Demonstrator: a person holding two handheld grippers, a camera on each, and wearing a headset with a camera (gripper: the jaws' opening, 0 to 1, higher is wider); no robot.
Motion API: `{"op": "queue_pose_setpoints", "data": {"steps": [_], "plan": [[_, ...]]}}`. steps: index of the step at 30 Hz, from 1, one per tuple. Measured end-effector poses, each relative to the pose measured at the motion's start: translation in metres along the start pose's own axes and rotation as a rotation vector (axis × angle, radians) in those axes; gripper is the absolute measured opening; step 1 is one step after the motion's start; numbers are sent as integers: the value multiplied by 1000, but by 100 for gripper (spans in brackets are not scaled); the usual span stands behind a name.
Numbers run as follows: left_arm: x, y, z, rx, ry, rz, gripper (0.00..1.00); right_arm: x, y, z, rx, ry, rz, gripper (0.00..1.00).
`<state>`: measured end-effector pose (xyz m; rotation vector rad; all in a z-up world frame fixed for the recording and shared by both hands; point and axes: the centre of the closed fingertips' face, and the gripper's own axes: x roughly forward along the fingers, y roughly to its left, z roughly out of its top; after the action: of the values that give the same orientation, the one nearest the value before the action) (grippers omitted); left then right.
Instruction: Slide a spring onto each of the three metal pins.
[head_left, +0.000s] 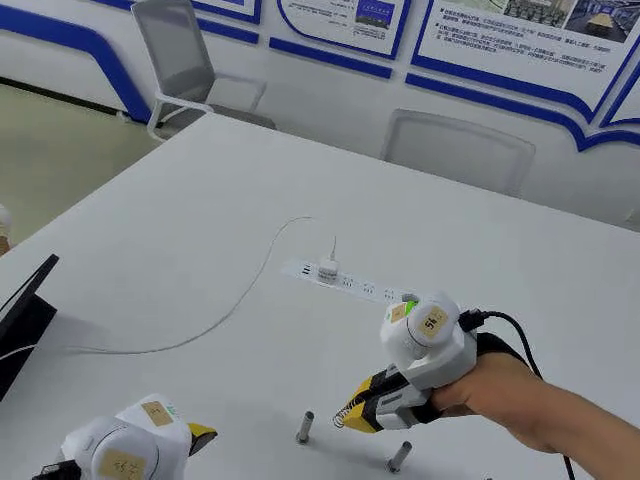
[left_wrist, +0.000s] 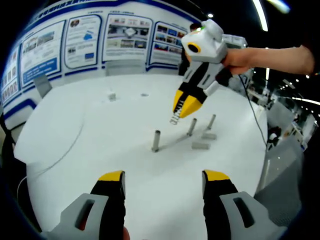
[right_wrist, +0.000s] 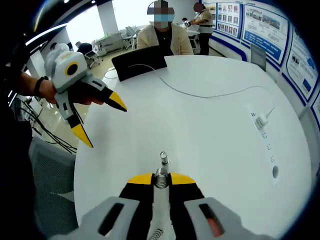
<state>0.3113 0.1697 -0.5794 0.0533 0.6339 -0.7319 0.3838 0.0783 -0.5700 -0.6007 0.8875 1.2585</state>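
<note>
Right gripper (right_wrist: 161, 186) clamps a spring (left_wrist: 175, 118), coil poking past its jaws, tip just short of the nearest metal pin (right_wrist: 163, 158), which stands upright on the white tabletop (head_left: 250, 200). Left gripper (left_wrist: 162, 182) hangs well apart, jaws spread wide.

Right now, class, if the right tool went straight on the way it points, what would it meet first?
Most likely the upright pin just beyond the spring held in the right tool. The right gripper view lines them up, though the gap is hard to judge.
</note>
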Motion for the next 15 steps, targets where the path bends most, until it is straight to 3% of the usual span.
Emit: {"op": "queue_pose_setpoints", "data": {"steps": [15], "plan": [[-5, 0, -5, -19, 0, 3, 64, 19, -3, 14, -34, 16, 34, 12]]}}
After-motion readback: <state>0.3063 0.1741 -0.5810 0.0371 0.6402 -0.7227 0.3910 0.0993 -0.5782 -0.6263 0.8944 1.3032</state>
